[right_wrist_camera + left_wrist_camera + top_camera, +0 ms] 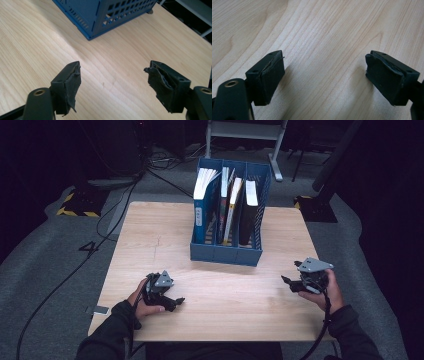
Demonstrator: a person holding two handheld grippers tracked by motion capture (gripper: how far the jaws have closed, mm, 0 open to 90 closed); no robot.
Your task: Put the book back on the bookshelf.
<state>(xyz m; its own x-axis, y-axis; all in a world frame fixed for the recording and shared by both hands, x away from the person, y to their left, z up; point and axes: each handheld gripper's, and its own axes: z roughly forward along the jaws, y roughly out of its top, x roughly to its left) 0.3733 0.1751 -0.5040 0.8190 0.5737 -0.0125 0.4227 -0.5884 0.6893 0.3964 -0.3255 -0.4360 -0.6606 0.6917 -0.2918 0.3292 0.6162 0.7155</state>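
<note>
- The left gripper (176, 301) was seen at the lower left of the high view, low over the wooden table (150, 235); its jaws were spread wide with nothing between them.
- The right gripper (286, 281) was held at the lower right of that view, jaws likewise released and empty.
- The blue file rack (226, 254) was placed at the upper centre, on the table's far half, well apart from both grippers.
- Upright books (231, 207) were kept in its compartments.

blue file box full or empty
Partly full: the blue file box holds several upright books across its compartments, with some room between them.
</note>
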